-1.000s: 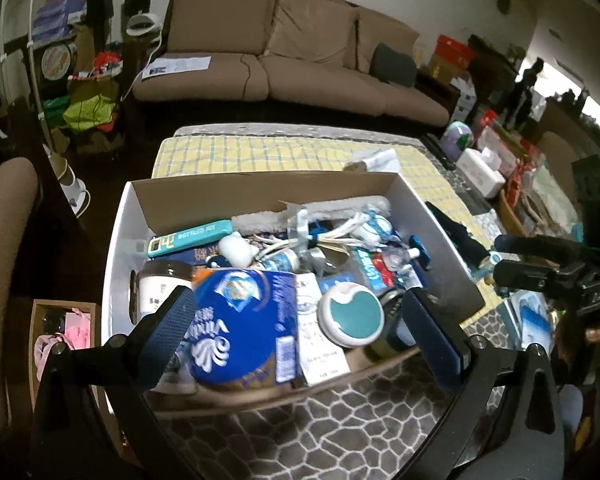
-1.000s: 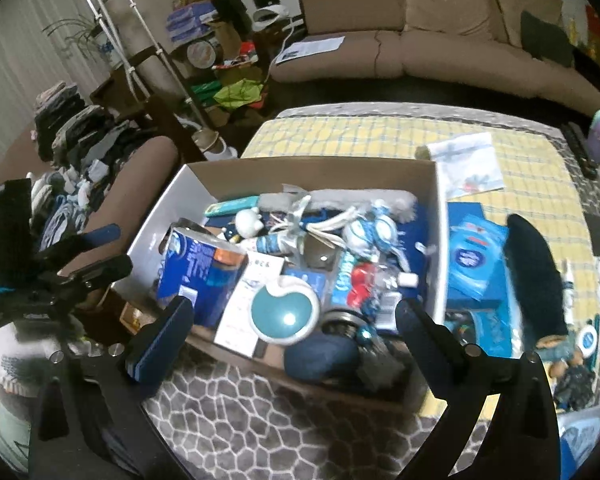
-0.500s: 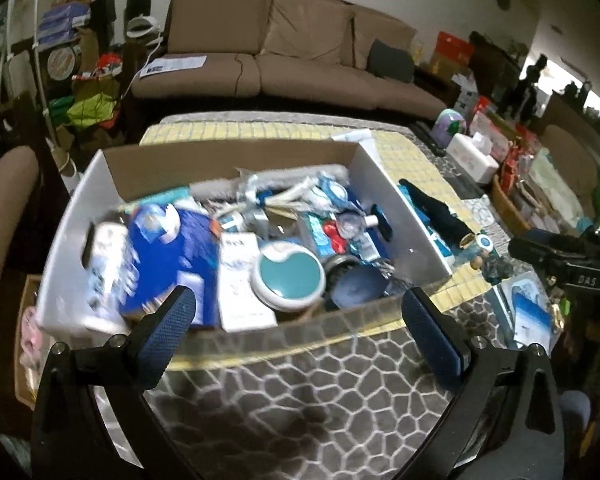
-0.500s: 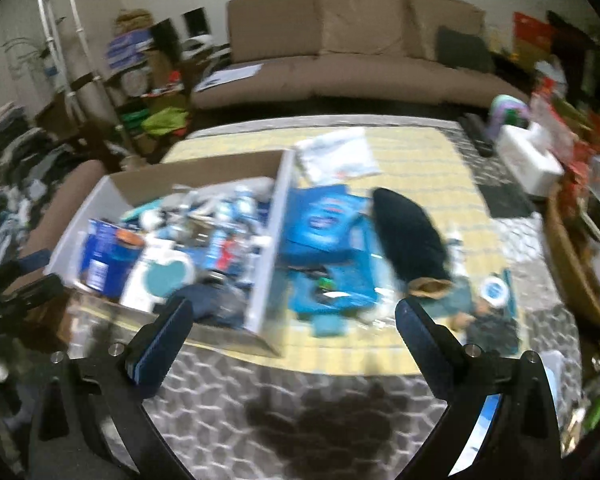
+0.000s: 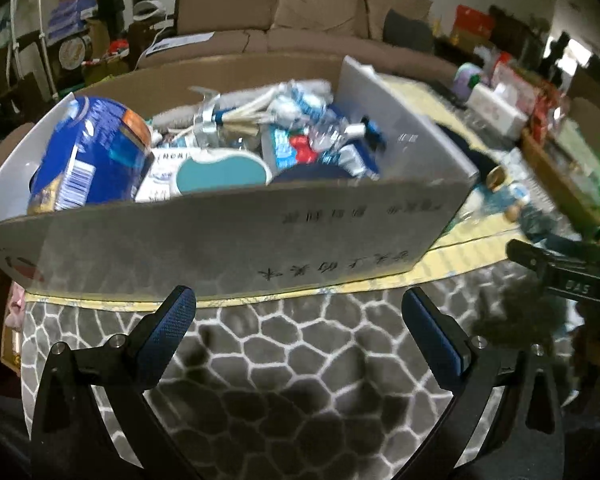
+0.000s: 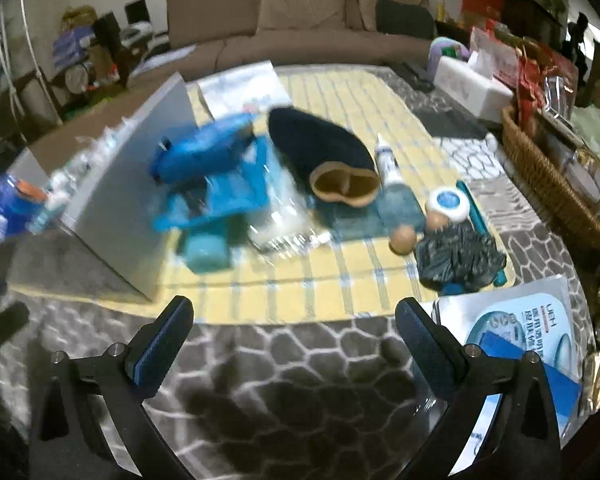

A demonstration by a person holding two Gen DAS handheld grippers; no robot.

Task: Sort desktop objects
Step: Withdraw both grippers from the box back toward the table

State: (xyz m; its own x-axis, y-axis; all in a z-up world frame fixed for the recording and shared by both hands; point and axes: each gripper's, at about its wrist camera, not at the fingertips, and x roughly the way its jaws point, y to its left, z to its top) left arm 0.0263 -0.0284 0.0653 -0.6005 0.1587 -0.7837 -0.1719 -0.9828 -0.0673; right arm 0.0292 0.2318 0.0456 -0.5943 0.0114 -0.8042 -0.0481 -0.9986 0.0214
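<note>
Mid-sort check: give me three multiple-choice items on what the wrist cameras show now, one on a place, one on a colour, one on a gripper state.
1. Where is the teal-topped round case?
A. inside the cardboard box
B. on the sofa
C. in the wicker basket

2. What colour is the checked mat?
A. red
B. yellow
C. green

3. How is the right gripper?
A. shut on a bottle
B. shut, empty
C. open, empty

Answers: 1 A, it sits among the box contents. 2 B, pale yellow with light lines. 3 C, fingers spread with nothing between.
</note>
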